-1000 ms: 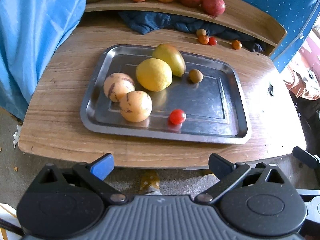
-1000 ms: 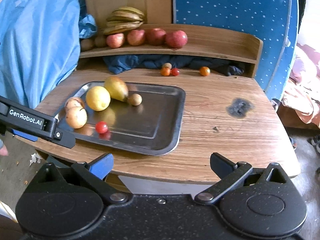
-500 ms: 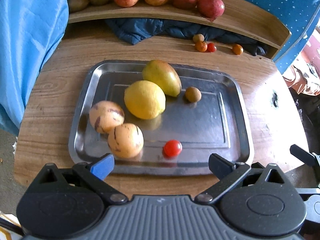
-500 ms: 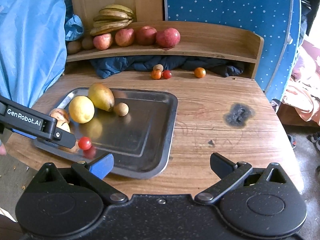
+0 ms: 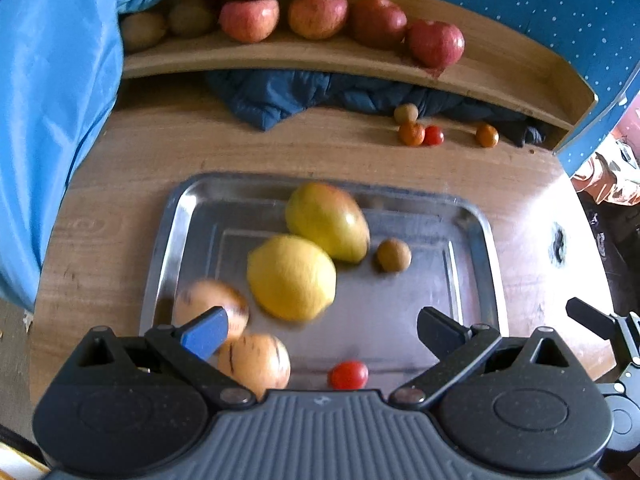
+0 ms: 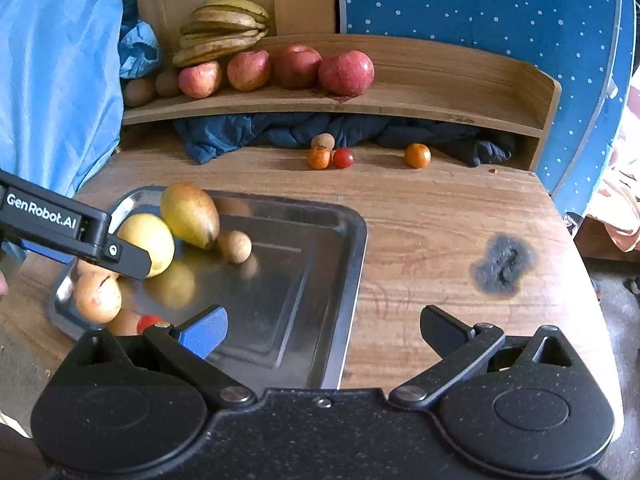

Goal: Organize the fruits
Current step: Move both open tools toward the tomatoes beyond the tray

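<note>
Organizing fruits, with sorting partly done. On the shelf (image 6: 440, 80) far ahead of both grippers, from left to right: two brown fruits (image 6: 138, 90), a bunch of bananas (image 6: 224, 28) behind them, and a row of four apples (image 6: 296, 66); these look already placed.

Left gripper (image 5: 320, 328): jaws spread wide and holding nothing, poised low over the near edge of the metal tray (image 5: 476, 224). Within the tray, from left to right: two pale striped round fruits (image 5: 256, 360) at the blue left finger (image 5: 204, 334), a lemon (image 5: 292, 276) straight ahead between the fingers, a mango (image 5: 328, 220) touching it beyond, a small brown fruit (image 5: 394, 255) ahead to the right, and a cherry tomato (image 5: 348, 374) just below the gap between the fingers. These six pieces appear still unsorted.

Right gripper (image 6: 324, 328): jaws likewise spread and empty, held back over the tray's right half and the bare table (image 6: 440, 220). Far ahead of it, under the shelf against a dark blue cloth (image 6: 256, 132), lie a small brown fruit, an orange fruit (image 6: 319, 158) and a second tomato (image 6: 343, 157) clustered together, with another orange fruit (image 6: 417, 155) apart to the right.

By this layout, the large shelf fruits are done; the tray contents and the four loose small fruits remain.
</note>
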`<action>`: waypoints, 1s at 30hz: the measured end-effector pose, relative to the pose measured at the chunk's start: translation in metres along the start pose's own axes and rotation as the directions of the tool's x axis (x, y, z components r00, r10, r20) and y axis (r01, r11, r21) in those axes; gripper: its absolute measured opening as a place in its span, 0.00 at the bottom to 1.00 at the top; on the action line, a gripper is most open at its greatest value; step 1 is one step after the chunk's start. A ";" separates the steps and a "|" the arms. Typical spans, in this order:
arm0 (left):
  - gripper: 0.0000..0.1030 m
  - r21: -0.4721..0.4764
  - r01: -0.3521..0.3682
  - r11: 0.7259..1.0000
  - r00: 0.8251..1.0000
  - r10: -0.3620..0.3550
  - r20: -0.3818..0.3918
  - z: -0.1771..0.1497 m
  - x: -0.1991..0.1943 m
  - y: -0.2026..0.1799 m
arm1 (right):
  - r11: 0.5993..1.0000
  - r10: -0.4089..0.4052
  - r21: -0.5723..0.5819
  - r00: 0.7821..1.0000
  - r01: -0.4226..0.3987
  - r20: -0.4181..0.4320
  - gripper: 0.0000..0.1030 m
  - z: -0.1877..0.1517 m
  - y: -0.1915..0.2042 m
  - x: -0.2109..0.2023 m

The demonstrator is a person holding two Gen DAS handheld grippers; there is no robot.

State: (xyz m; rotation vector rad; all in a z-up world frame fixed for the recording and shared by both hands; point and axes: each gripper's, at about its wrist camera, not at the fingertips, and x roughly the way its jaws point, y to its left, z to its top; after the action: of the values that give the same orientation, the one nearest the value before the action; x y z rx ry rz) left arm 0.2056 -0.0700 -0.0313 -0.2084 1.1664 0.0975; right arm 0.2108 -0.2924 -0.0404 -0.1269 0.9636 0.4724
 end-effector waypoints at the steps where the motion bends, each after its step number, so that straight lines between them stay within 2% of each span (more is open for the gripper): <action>1: 0.99 0.005 0.003 1.000 1.000 -0.003 0.002 0.003 0.001 0.000 | 1.000 0.001 0.001 1.000 -0.001 0.000 0.99 0.003 0.000 0.003; 11: 0.99 0.043 0.031 0.999 0.999 -0.031 -0.009 0.045 0.022 0.002 | 0.999 -0.033 0.026 0.999 0.033 -0.009 0.99 0.029 -0.003 0.030; 20: 0.99 0.113 0.083 0.990 0.996 -0.078 -0.045 0.077 0.046 0.008 | 0.982 -0.168 0.080 0.985 0.171 -0.048 0.99 0.047 -0.003 0.051; 26: 0.99 0.124 0.127 0.984 0.990 -0.118 -0.079 0.084 0.064 0.003 | 0.968 -0.225 0.095 0.971 0.233 -0.085 0.99 0.049 -0.007 0.055; 30: 0.99 0.117 0.143 0.983 0.988 -0.134 -0.084 0.087 0.069 0.000 | 0.966 -0.238 0.082 0.967 0.246 -0.096 0.99 0.050 -0.007 0.058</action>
State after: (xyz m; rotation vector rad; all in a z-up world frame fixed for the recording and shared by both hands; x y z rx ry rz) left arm 0.3110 -0.0532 -0.0619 -0.1847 1.2254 -0.1055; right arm 0.2795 -0.2640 -0.0599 -0.1797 1.0375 0.1978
